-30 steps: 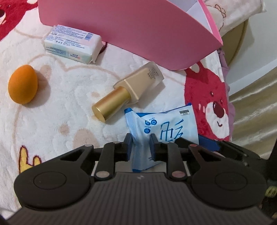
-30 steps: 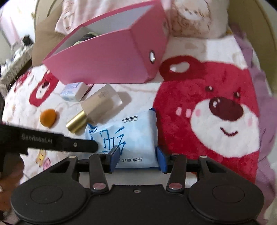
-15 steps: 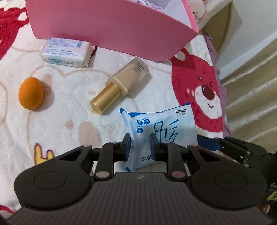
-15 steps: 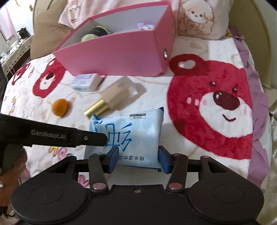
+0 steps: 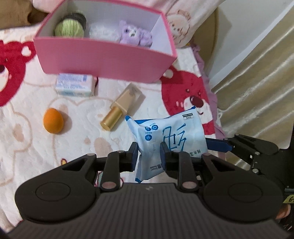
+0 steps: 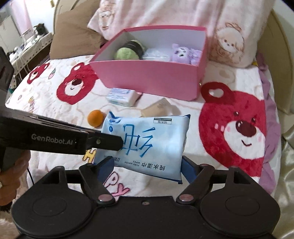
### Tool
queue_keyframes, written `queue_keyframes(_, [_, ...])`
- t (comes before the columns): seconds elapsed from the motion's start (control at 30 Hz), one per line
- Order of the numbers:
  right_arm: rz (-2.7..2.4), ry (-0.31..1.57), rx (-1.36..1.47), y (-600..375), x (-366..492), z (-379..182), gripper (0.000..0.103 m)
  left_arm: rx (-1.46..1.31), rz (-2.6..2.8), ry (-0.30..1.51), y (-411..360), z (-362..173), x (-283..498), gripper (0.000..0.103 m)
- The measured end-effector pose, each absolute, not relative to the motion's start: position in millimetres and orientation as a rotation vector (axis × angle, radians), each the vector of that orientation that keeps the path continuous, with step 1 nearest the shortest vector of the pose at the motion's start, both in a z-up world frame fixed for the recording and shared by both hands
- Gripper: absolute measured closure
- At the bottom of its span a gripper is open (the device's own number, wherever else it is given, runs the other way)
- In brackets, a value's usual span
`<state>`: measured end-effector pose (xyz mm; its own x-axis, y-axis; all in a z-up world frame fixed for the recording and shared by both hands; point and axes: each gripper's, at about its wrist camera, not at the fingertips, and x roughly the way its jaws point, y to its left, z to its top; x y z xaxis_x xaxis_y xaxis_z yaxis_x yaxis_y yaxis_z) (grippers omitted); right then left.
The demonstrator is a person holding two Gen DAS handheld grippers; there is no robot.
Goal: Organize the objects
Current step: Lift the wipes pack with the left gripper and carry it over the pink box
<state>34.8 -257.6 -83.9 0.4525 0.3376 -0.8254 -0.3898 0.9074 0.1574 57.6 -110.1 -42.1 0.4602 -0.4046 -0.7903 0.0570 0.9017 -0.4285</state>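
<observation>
A blue-and-white pack of wipes (image 5: pixel 170 136) (image 6: pixel 147 139) hangs in the air above the bed, held by both grippers. My left gripper (image 5: pixel 148 154) is shut on its left edge. My right gripper (image 6: pixel 147 165) is shut across its width. The pink box (image 5: pixel 102 60) (image 6: pixel 147 79) stands open at the back, holding a green ball of yarn (image 6: pixel 126 53), a clear bag and a purple plush (image 6: pixel 185 53). On the blanket before it lie a soap bar (image 5: pixel 74 84), a gold-capped bottle (image 5: pixel 121 106) and an orange sponge egg (image 5: pixel 53 120).
The bed's blanket has red bear prints (image 6: pixel 237 128). Pillows (image 6: pixel 165 16) lie behind the box. The bed's right edge (image 5: pixel 211 103) drops to a curtain and wall. A brown cushion (image 6: pixel 73 35) sits at the back left.
Both grippers have lifted the wipes pack higher off the blanket. The view now looks down into the open pink box.
</observation>
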Motion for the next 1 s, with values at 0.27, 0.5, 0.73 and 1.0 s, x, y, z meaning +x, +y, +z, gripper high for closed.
queue_keyframes(0.27, [0.453,0.972,-0.121,-230,22,-57,0.016,-0.377,-0.296,1.03,-88,-18,44,0.08])
queue_keyframes(0.5, [0.461,0.91,-0.144,-207,17,-27,0.015,-0.341,-0.284,1.013,-71,16,41,0.079])
queue_keyframes(0.73, [0.493,0.867,-0.162,-188,21,5,0.014,-0.331,-0.285,0.999,-48,50,50,0.078])
queue_keyframes(1.0, [0.513,0.846,-0.208,-170,42,36,0.014,-0.324,-0.314,1.0,-23,75,81,0.078])
